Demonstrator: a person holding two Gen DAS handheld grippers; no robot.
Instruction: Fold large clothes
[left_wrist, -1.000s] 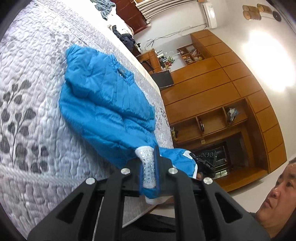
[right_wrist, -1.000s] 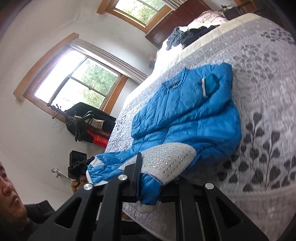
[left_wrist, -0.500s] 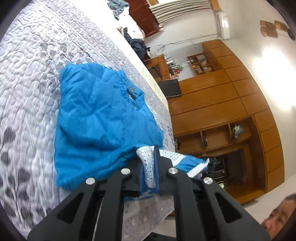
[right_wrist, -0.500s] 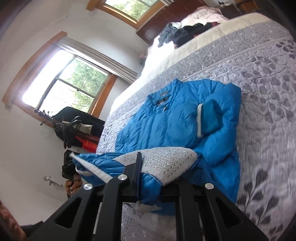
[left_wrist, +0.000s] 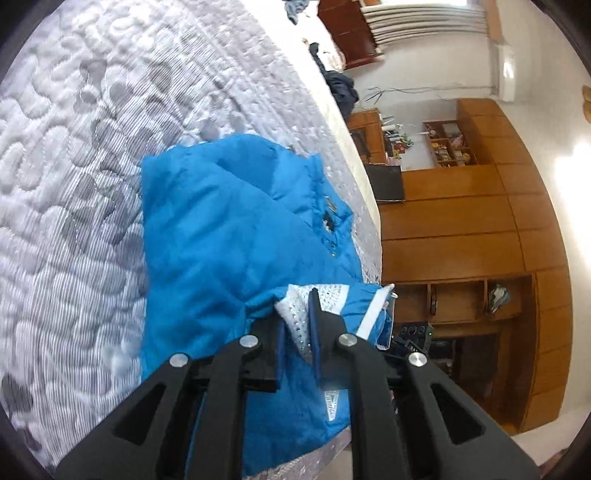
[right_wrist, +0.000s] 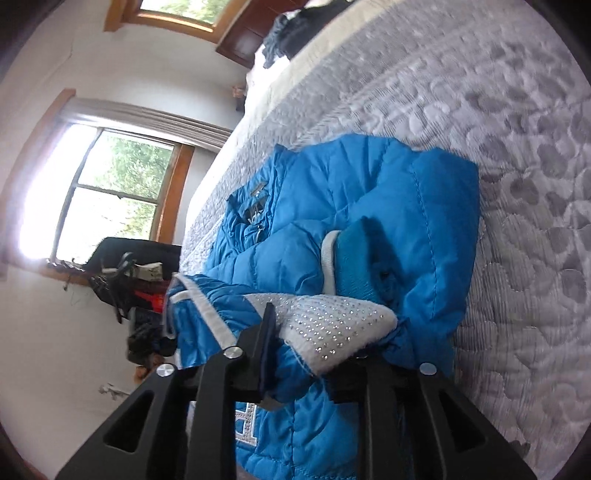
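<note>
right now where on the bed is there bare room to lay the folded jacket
Bare quilt lies beside the blue jacket, away from the bed edge, and beyond its collar toward the dark clothes pile. The near edge is crowded: both claws grip the lifted hem.

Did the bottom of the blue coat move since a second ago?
Yes. Both grippers, left gripper and right gripper, carried the blue coat's hem up the grey quilt toward its collar; more of the coat is now doubled over.

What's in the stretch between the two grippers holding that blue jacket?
Only the jacket's own hem band, blue with white trim, spans from the right gripper toward the left gripper; the right wrist view shows it best.
</note>
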